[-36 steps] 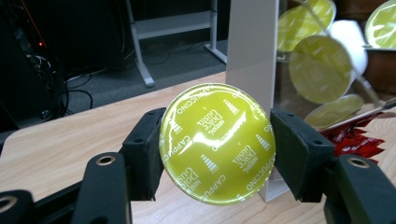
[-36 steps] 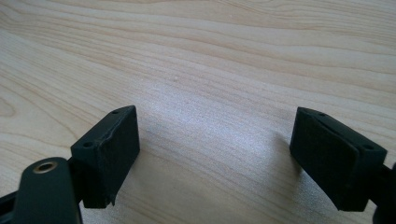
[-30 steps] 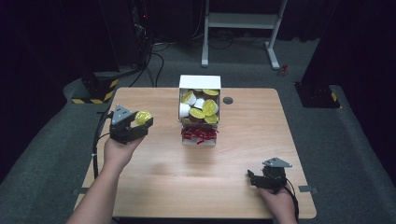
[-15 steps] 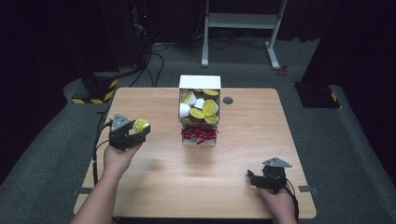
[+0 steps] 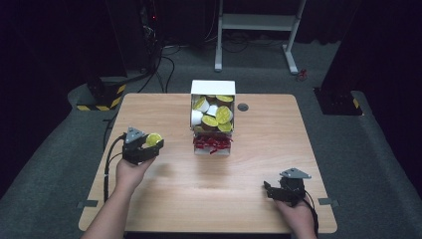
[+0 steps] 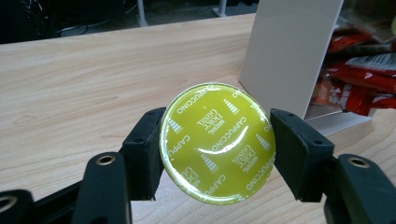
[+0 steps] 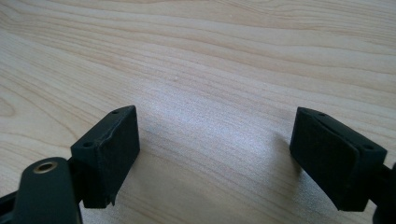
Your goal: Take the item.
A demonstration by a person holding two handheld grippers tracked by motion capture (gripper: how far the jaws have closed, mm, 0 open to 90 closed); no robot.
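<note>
The left gripper [image 5: 149, 146] is clamped on a round coffee capsule [image 6: 217, 143], its two black pads pressing the rim from either side; the lid is glossy lime-green foil printed all over with small white "Cappuccino" lettering and little stepped bar marks, and it catches a bright curved glare. It hangs over the left part of the wooden table [image 5: 259, 199], near the white box [image 5: 213, 88] of similar capsules and the red packets [image 5: 213, 143] under it. The right gripper [image 7: 215, 154] rests by the table's near right corner, jaws wide apart on nothing.
</note>
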